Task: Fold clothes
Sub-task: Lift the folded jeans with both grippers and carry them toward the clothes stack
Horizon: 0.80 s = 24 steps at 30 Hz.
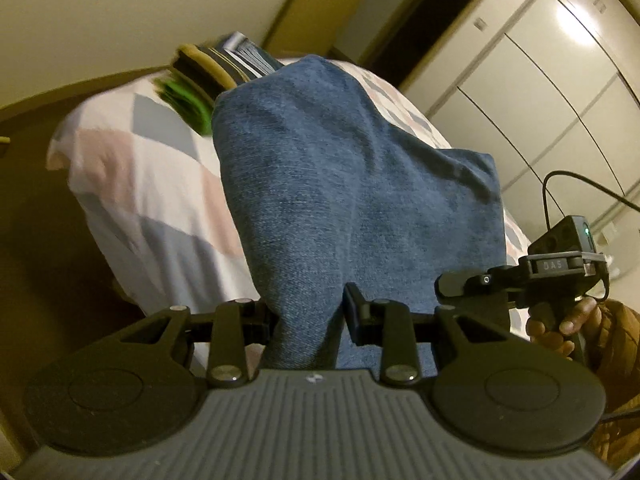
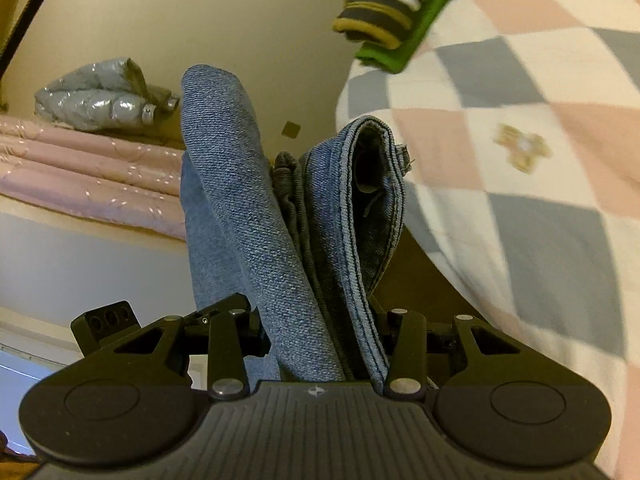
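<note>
**A:** Between the near fingers of the left gripper (image 1: 310,316) sits a bunch of blue denim; the jaws are clamped on it. Same at the right gripper (image 2: 320,332), which pinches several stacked layers, stitched hems showing.

**B:** So the jeans (image 1: 352,184) are folded already and held up off the bed?

**A:** Folded into a thick bundle, yes, hanging between both grippers, over the edge of the checked quilt (image 1: 160,184). They look heavy and fairly stiff, so I'd guess the fold keeps its shape, but loose layers could slide apart.

**B:** Where would you hold them?

**A:** Deep across all the layers near the two ends, as now, not by one hem.

**B:** And further off?

**A:** A stack of folded clothes (image 2: 396,4), striped on green, lies at the quilt's far corner. Beyond it are pale wardrobe doors (image 1: 540,92), and across the room a grey padded jacket (image 2: 100,100) lies on pink bedding (image 2: 80,172).
</note>
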Each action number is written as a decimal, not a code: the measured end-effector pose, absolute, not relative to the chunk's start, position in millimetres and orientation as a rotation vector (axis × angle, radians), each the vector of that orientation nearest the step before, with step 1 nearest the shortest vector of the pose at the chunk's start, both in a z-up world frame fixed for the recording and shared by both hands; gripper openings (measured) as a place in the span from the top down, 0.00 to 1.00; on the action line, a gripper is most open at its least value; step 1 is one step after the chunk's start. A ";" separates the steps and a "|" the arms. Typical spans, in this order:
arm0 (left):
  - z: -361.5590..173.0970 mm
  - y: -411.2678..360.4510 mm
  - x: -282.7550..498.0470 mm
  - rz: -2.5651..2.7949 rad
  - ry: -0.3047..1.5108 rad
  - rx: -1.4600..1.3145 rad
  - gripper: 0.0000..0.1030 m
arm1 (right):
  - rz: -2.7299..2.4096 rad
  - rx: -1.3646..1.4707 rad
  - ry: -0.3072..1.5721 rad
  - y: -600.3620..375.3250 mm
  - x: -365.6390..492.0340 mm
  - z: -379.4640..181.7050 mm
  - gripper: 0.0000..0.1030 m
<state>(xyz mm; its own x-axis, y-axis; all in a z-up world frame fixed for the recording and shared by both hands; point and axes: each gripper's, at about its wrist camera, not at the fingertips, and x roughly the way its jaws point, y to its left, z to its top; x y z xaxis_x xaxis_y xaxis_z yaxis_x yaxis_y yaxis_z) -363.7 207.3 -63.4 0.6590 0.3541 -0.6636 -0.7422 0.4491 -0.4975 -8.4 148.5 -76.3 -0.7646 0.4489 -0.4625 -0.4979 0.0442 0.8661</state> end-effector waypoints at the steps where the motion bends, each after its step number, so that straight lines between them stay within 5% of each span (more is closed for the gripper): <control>1: -61.9 224.4 -371.7 0.719 0.510 -0.858 0.73 | 1.802 -0.056 1.651 162.7 -16.7 -74.3 0.60; 13: -43.5 464.2 -393.0 0.639 0.554 -0.791 0.73 | 1.765 0.073 1.666 337.2 -47.2 -69.2 0.60; 24: -31.9 672.4 -276.1 0.358 0.687 -0.650 0.73 | 1.539 0.377 1.578 437.6 -4.4 -62.5 0.60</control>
